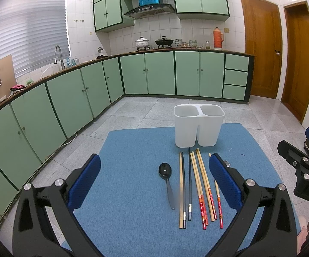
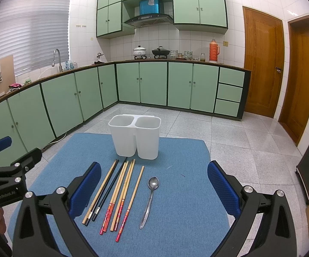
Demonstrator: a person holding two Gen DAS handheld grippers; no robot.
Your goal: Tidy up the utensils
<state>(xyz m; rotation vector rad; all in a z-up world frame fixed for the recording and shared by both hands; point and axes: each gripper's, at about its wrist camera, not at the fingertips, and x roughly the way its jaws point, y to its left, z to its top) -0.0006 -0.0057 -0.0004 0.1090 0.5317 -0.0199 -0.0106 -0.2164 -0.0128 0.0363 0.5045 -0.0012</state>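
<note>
- Blue mat (image 1: 133,150), plain, under both sets of jaws.
- White two-compartment holder (image 1: 198,126), beyond the jaws.
- Chopsticks (image 2: 120,192) between the right jaws: pale wood, some with red patterned ends, two black.
- Silver spoon (image 2: 151,197), shiny, between the right jaws.
- Left gripper (image 1: 154,182) and right gripper (image 2: 154,188): black frames, blue textured pads.
- Mint-green cabinets (image 2: 152,83) with dark green trim, far ahead.
- Grey speckled floor tiles (image 2: 229,132).
</note>
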